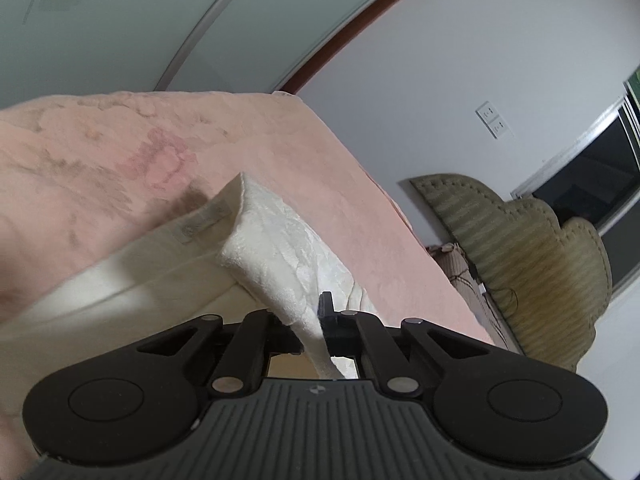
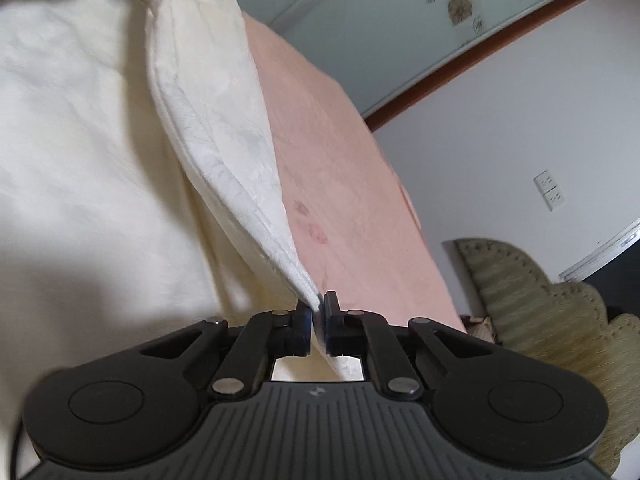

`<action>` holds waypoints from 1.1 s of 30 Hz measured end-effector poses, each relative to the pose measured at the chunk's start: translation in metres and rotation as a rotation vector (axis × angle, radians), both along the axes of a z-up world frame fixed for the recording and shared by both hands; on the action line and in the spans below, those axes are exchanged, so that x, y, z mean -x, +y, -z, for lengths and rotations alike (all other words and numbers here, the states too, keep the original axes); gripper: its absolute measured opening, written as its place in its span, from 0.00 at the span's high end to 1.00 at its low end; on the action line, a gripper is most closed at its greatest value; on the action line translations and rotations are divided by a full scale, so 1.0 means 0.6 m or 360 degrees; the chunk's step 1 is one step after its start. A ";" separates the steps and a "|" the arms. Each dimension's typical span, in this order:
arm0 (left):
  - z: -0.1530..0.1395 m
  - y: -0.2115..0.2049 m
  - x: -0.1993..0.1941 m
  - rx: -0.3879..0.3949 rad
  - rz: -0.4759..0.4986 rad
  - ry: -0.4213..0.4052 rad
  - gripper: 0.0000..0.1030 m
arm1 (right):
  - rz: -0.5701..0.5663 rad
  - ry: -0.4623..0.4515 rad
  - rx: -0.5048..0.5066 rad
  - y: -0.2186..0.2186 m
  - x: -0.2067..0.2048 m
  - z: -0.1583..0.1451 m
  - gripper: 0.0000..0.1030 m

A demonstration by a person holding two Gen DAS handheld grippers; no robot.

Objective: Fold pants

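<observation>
Left gripper (image 1: 316, 320) pinching cream pants (image 1: 276, 240)

Its jaws clamp a lifted fold of the cloth above the pink bedspread (image 1: 120, 152); a small label (image 1: 204, 224) shows on the waistband.

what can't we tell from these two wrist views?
- Left wrist view: the left gripper is shut on the pants; its left finger is hidden by the cloth.
- Right wrist view: the right gripper is shut on a pants edge; the garment runs off the left and top edges.
- Both: how many folds are done; the bedspread under the pants is covered.
</observation>
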State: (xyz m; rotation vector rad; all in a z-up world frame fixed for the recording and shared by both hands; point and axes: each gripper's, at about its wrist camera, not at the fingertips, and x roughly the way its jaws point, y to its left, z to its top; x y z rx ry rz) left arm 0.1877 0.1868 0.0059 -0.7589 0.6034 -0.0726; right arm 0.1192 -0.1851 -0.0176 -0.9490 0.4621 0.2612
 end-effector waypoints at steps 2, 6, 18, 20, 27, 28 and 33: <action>-0.004 0.009 0.019 -0.0022 0.0034 -0.0008 0.96 | -0.0020 0.0003 -0.0040 0.004 0.042 -0.016 0.94; -0.011 0.010 0.065 -0.0210 0.0109 -0.0031 0.96 | -0.0107 0.0062 -0.0020 0.032 0.134 -0.024 0.94; 0.027 0.006 0.136 -0.0449 0.0175 0.0055 0.94 | -0.0130 0.0192 -0.0142 0.055 0.229 0.019 0.95; 0.028 0.007 0.136 -0.0444 0.0168 0.0058 0.94 | -0.0086 0.0116 -0.0104 0.051 0.224 0.018 0.95; 0.026 -0.001 0.134 -0.0472 0.0117 0.0066 0.89 | -0.0017 -0.0003 0.0063 0.036 0.198 0.026 0.74; 0.027 0.000 0.134 -0.0466 0.0105 0.0073 0.86 | -0.0013 0.0019 0.0052 0.035 0.189 0.028 0.71; 0.030 0.006 0.130 -0.0463 0.0032 0.0077 0.78 | -0.0122 -0.0030 0.0068 0.065 0.179 0.057 0.62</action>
